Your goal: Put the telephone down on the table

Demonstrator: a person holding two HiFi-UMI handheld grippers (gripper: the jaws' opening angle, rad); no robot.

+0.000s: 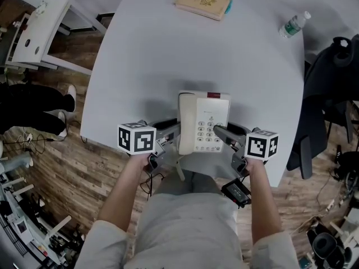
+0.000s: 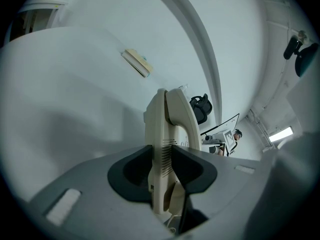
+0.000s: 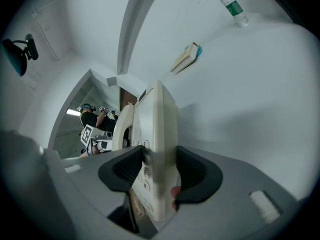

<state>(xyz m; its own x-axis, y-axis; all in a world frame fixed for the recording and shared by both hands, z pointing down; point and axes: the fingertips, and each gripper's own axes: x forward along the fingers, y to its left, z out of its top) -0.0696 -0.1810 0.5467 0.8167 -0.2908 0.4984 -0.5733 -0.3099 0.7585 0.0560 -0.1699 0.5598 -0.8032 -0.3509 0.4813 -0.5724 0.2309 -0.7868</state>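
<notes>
Telephone (image 1: 203, 122) clamped at both sides: handset edge between closed left gripper (image 1: 173, 128) fingers, keypad edge between closed right gripper (image 1: 221, 131) fingers.

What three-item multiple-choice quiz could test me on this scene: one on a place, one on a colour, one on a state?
1. Where is the water bottle?
A. Beside the keypad
B. On the floor
C. At the far right edge of the table

2. What colour is the body of the telephone?
A. Black
B. Cream
C. Blue

3. How do the left gripper and the right gripper stand?
A. Each shut on one side of the telephone
B. Both open, clear of it
C. Only the left one grips it

Answers:
1 C: the head view shows the bottle at the table's far right edge, well away from the telephone.
2 B: all three views show a cream casing.
3 A: each gripper view shows dark jaws pressed against the telephone's edge.
</notes>
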